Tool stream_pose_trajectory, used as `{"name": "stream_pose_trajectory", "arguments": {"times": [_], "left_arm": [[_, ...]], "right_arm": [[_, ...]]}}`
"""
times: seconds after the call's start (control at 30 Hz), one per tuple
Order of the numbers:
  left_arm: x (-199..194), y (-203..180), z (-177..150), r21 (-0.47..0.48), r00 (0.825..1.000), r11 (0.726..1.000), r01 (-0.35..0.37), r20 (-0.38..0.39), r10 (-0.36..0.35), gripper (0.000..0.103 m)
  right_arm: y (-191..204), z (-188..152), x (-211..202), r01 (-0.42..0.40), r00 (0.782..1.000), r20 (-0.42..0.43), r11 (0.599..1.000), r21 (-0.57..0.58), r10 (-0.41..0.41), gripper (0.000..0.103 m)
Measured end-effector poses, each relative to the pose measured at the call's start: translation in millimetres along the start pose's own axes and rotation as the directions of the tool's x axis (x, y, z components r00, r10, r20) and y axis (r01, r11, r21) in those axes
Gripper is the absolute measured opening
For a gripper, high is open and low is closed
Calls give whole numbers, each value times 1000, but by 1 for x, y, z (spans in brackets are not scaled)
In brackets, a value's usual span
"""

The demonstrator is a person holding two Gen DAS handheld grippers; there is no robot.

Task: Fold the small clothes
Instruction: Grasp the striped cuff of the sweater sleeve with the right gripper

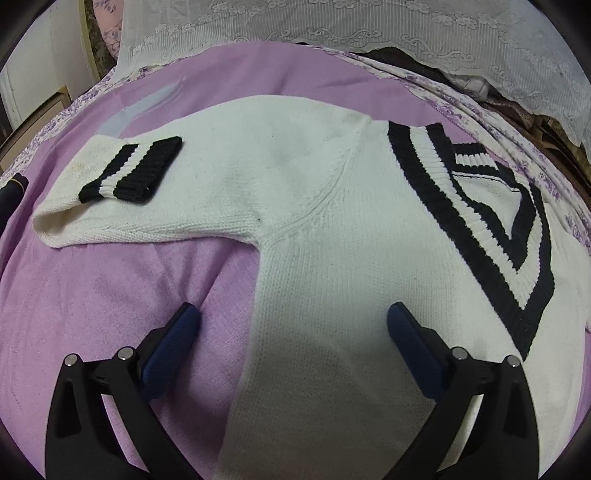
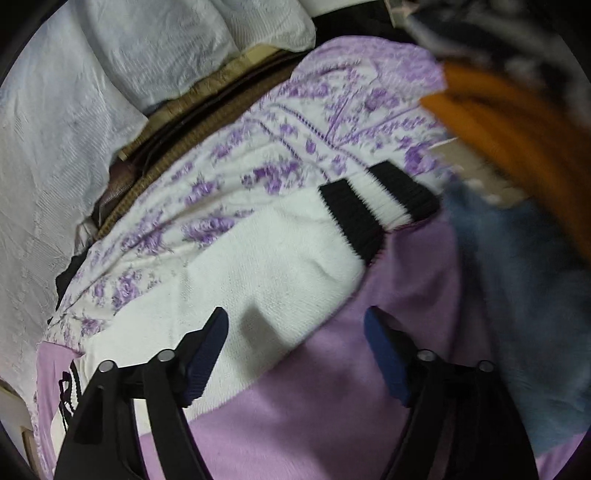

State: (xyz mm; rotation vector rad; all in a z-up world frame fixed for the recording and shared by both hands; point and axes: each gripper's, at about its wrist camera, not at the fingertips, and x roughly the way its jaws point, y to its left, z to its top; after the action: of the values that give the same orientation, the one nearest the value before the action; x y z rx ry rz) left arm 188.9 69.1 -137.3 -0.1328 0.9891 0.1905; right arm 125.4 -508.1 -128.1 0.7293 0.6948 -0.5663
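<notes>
Pink-lilac blanket (image 1: 110, 288) is covering the bed, filling most of both views. A lilac floral sheet (image 2: 280, 155) is edging it, running toward 12 o'clock in the right wrist view. White lace cloth (image 1: 369, 26) is hanging across 12 o'clock in the left wrist view; something brown and woven (image 2: 207, 114) is showing between the lace and the sheet. Blurred orange and blue fabric (image 2: 517, 206) is sitting at 2 to 3 o'clock in the right view.

White knit sweater (image 1: 314, 206) is lying flat on the blanket, its black-and-white striped V-neck (image 1: 491, 240) at 3 o'clock, one sleeve stretching to 9 o'clock with its striped cuff (image 1: 133, 171) folded back on it. The other sleeve (image 2: 258, 273) is lying across the right view, cuff at 1 o'clock.

Left gripper (image 1: 293, 319) is standing wide open over the sweater's side edge, gripping nothing. Right gripper (image 2: 295, 326) is standing open over the sleeve's edge, gripping nothing.
</notes>
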Motion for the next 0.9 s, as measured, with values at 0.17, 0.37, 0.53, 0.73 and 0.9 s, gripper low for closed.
{"name": "stream_pose_trajectory", "arguments": {"times": [0.17, 0.37, 0.53, 0.73, 0.9], "left_arm": [[-1, 0, -3, 1, 1000, 1000, -3, 10, 3, 99], [-1, 0, -2, 0, 1000, 1000, -1, 10, 1, 99], [-1, 0, -2, 0, 1000, 1000, 1, 9, -1, 99], [-3, 14, 10, -1, 995, 996, 87, -50, -87, 99], [-7, 41, 26, -53, 975, 975, 215, -42, -217, 99]], "right_arm": [[-7, 24, 16, -42, 997, 72, 997, 67, 37, 73], [-19, 28, 16, -127, 984, 136, 990, 53, 119, 15], [-11, 27, 6, -153, 975, 165, 988, -4, 151, 14], [-25, 32, 23, -117, 986, 130, 991, 73, 106, 44], [-17, 28, 10, -175, 968, 184, 985, 2, 171, 8]]}}
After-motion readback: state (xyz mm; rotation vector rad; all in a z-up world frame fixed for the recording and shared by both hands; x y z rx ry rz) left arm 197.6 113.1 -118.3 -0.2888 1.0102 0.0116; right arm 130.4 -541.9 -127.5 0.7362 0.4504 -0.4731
